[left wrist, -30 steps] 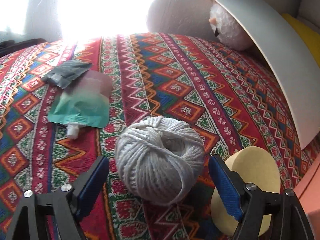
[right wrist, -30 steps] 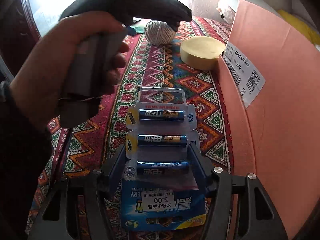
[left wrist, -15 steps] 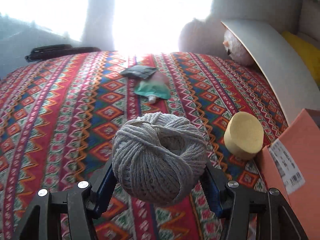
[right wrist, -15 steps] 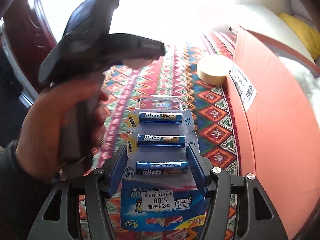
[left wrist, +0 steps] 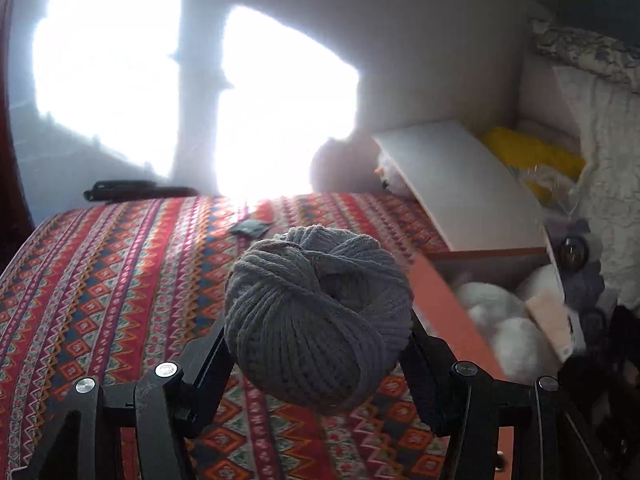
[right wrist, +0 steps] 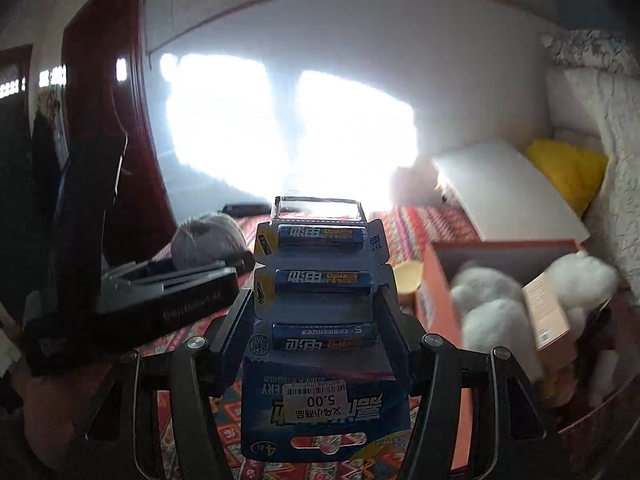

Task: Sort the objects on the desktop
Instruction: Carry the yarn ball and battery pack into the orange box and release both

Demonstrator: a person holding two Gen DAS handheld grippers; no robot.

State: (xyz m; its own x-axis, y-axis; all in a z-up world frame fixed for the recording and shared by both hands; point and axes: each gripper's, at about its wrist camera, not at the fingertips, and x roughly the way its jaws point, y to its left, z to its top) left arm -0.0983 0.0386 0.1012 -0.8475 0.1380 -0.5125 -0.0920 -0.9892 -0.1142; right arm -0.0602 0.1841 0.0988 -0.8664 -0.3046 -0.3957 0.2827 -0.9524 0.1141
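Your left gripper (left wrist: pixel 318 344) is clamped on a grey ball of yarn (left wrist: pixel 318 312), one finger pressed into each side, holding it up off the patterned cloth (left wrist: pixel 100 280) that covers the table. Your right gripper (right wrist: pixel 314 320) is clenched on a blue battery pack (right wrist: pixel 320 320), three batteries lying crosswise under clear plastic with a price sticker at the near end, also lifted clear of the cloth.

Just past the table's right edge sits an open orange box (left wrist: pixel 444 304) holding white fluffy items (right wrist: pixel 492 316) and a small pale carton (right wrist: pixel 546 312). A round yellow object (right wrist: pixel 408 280) rests against the box's outer wall. A dark packet (left wrist: pixel 250 227) lies near the table's far edge. Beyond that, a white board (left wrist: pixel 460 184) leans over a plush toy (left wrist: pixel 390 176) in front of bright windows.
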